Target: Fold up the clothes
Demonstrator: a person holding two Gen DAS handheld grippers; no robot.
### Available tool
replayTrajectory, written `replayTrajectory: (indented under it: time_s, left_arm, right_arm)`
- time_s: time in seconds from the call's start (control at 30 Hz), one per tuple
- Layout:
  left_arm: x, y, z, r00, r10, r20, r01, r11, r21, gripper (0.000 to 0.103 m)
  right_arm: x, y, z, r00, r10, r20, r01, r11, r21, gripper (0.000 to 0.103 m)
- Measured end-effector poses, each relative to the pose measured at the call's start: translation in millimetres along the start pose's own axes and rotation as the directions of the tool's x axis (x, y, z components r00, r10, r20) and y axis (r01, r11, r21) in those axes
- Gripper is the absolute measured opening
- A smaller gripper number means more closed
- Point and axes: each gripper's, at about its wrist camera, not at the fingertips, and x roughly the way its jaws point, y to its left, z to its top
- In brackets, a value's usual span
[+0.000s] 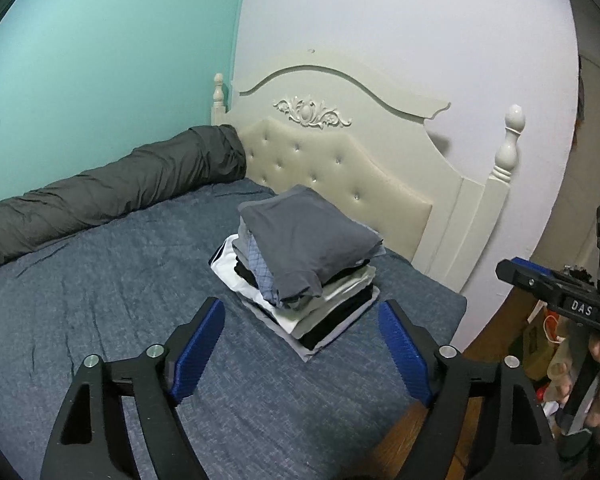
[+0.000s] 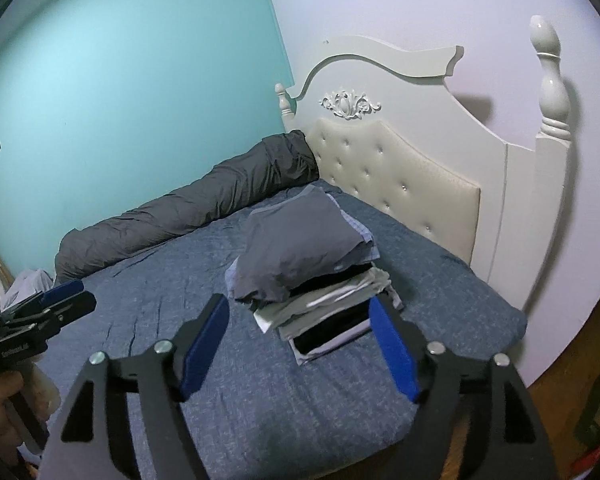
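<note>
A stack of folded clothes (image 1: 300,264) sits on the blue bedspread (image 1: 100,300) near the headboard, with a grey garment (image 1: 308,240) on top and white, black and checked pieces below. My left gripper (image 1: 302,314) is open and empty, held above the bed just short of the stack. My right gripper (image 2: 298,312) is open and empty, its jaws on either side of the near end of the stack (image 2: 312,264) but above it. The right gripper also shows at the right edge of the left wrist view (image 1: 560,300). The left gripper shows at the left edge of the right wrist view (image 2: 44,312).
A rolled dark grey duvet (image 1: 112,192) lies along the teal wall. The cream tufted headboard (image 1: 340,168) with bedposts stands behind the stack. Wooden floor and clutter (image 1: 540,344) lie off the bed's right side. Pale cloth (image 2: 28,284) lies at the bed's far left.
</note>
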Motion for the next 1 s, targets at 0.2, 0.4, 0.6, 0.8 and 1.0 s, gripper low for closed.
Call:
replayTrajectory:
  time_s: [0.2,0.4,0.6,0.8,1.0]
  left_arm:
    - [-18,-4,-9,1.0,0.007,0.017,-0.007,1.0,0.0,0.094]
    - [-30,-5,-19,0.999,0.025,0.032,-0.025,1.0,0.0,0.103]
    - [-38,-3,-27,0.998,0.052,0.047,-0.051,0.998,-0.022,0.103]
    - [-46,2,-32,0.995,0.072,0.068,-0.069,0.997,-0.037,0.103]
    - [-52,4,-37,0.992,0.096,0.08,-0.093,0.995,-0.044,0.103]
  right_arm:
    - [-18,12,-15,0.999,-0.029,0.012,0.03,0.999,-0.013,0.089]
    - [-28,22,-27,0.998,-0.058,0.025,0.059,0.998,-0.033,0.097]
    - [-36,28,-35,0.996,-0.071,0.047,0.072,0.997,-0.033,0.099]
    - [-45,34,-42,0.995,-0.078,0.066,0.08,0.996,-0.025,0.1]
    - [-50,43,-48,0.994,-0.08,0.073,0.084,0.996,-0.043,0.101]
